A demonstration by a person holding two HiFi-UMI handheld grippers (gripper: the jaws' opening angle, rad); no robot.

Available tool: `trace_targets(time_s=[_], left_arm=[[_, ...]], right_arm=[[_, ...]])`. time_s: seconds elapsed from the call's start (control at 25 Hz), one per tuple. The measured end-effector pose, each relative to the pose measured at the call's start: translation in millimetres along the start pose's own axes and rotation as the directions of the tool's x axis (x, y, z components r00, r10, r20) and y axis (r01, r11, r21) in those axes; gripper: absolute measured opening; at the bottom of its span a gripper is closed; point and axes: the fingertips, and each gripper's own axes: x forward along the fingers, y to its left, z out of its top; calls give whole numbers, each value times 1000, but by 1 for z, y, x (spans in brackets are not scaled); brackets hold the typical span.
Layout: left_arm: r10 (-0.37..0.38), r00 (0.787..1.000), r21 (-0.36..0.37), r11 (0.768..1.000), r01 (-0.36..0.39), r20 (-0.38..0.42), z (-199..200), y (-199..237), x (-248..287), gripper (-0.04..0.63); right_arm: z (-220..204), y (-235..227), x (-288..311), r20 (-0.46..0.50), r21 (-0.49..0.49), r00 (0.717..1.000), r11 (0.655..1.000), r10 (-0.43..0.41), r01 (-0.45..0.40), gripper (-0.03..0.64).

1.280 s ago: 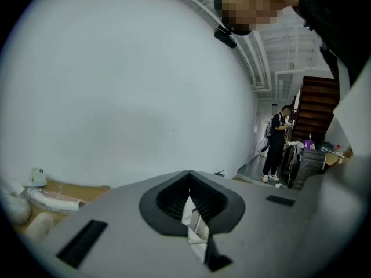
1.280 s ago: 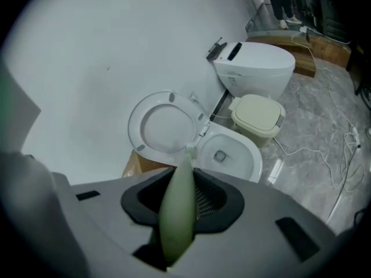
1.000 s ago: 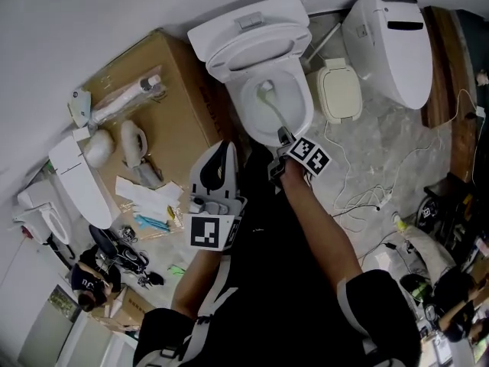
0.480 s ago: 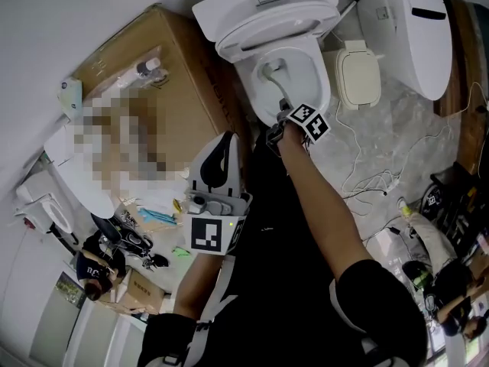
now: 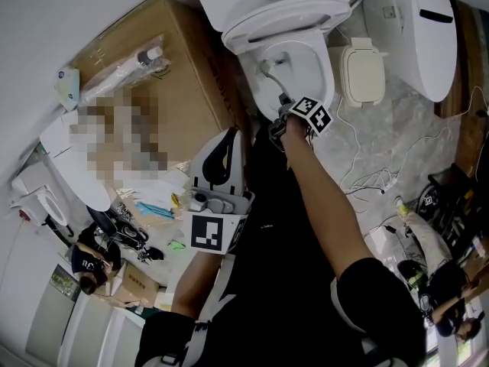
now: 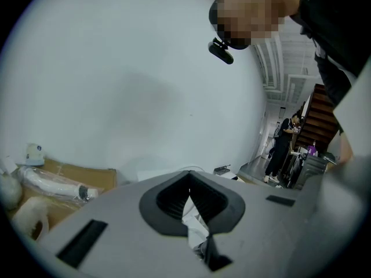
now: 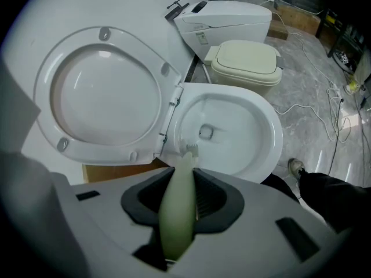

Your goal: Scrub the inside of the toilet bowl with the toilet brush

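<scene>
Closest to the camera, the left gripper (image 5: 224, 153) is held up against the person's dark clothing, well short of the toilet. In its own view, the left gripper (image 6: 189, 184) has its dark pads drawn together with only a thin slit between them. Nothing is gripped, and only a scrap of something white shows through the slit, too small to identify. Further out, the right arm reaches to the rim, where the right gripper (image 5: 283, 122) is largely masked in the head view by its marker cube. Its own view is clearer. The right gripper (image 7: 179, 185) is clamped on the pale green handle of the toilet brush (image 7: 178, 213), whose rear end is lost under the gripper body. The handle runs forward over the rim of the toilet bowl (image 7: 264, 129). The small bristled head sits low inside the bowl on the hinge side, near the drain opening, but whether it presses on the porcelain cannot be told. In the head view the toilet brush (image 5: 269, 76) shows as a thin curved line inside the toilet bowl (image 5: 309, 63). The seat and lid (image 7: 98, 94) stand raised. Beyond them are a cream lidded bin (image 7: 243, 59) and a second toilet (image 7: 229, 15), cut off at the top. A cardboard box (image 5: 179, 71) flanks the bowl, and cables (image 5: 367, 182) trail over the floor.
</scene>
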Motion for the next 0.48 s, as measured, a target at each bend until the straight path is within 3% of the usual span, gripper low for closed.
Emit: trace_targets(time_s=[0.48], left_arm=[[-41, 999, 7, 999, 41, -25, -5, -23, 3, 6]], right_arm=[[-11, -78, -25, -145, -190, 982, 977, -125, 96, 110]])
